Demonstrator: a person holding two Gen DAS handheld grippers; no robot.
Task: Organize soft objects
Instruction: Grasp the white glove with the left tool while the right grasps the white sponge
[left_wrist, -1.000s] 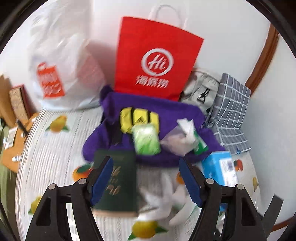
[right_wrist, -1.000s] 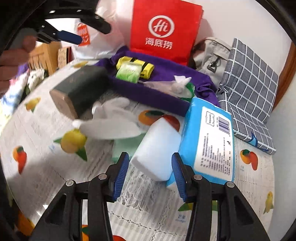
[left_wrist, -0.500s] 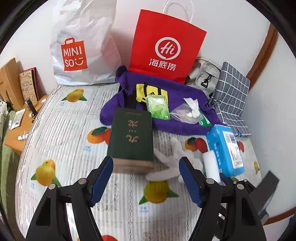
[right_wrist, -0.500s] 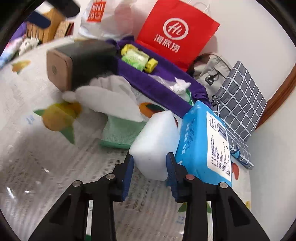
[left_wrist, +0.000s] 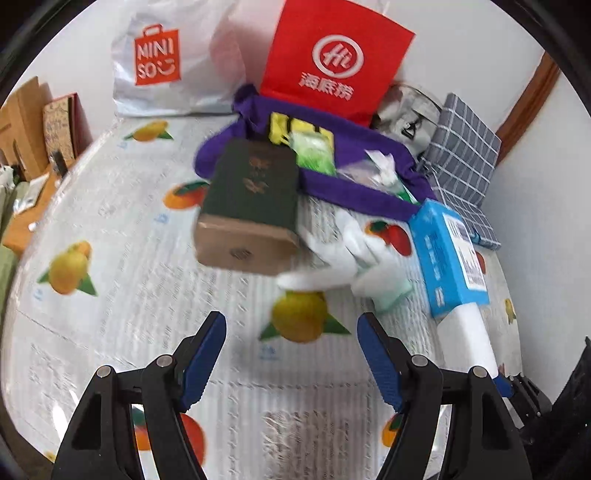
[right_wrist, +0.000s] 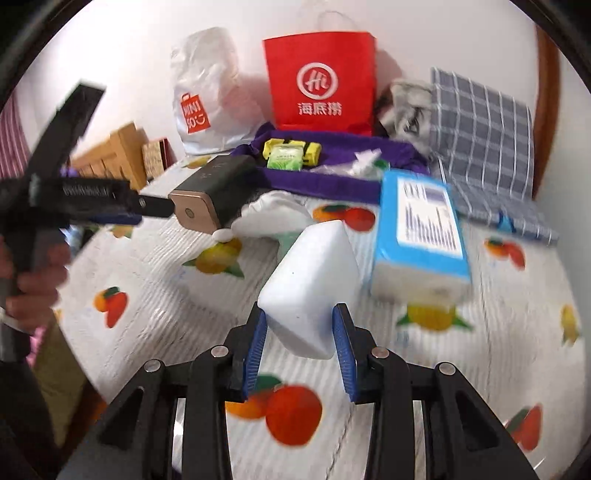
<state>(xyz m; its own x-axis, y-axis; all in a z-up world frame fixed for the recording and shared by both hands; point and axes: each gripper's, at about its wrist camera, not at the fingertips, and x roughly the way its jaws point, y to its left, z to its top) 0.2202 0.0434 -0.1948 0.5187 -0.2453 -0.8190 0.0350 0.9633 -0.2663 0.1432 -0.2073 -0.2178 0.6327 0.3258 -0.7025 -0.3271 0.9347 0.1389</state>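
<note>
My right gripper (right_wrist: 299, 317) is shut on a white foam block (right_wrist: 310, 288), held tilted just above the fruit-print cloth. The same block (left_wrist: 469, 332) shows at the right edge of the left wrist view. My left gripper (left_wrist: 291, 325) stands open over the cloth with nothing between its fingers, and it also shows at the left (right_wrist: 147, 206), held by a hand (right_wrist: 33, 280). Beyond it lie a dark green box with a tan end (left_wrist: 255, 192), a white glove (left_wrist: 343, 251) and a blue tissue pack (left_wrist: 443, 254). A purple cloth bag (left_wrist: 354, 195) holds a green packet (left_wrist: 314, 151).
A red paper bag (left_wrist: 332, 62) and a white plastic shopping bag (left_wrist: 166, 62) stand against the back wall. A grey plaid bag (left_wrist: 465, 155) lies at the back right. Wooden boxes (left_wrist: 22, 122) sit past the bed's left edge.
The right gripper closed on the white block and carried it off the cloth, away from the blue pack. The left gripper drew back from the green box, which now lies well ahead of it.
</note>
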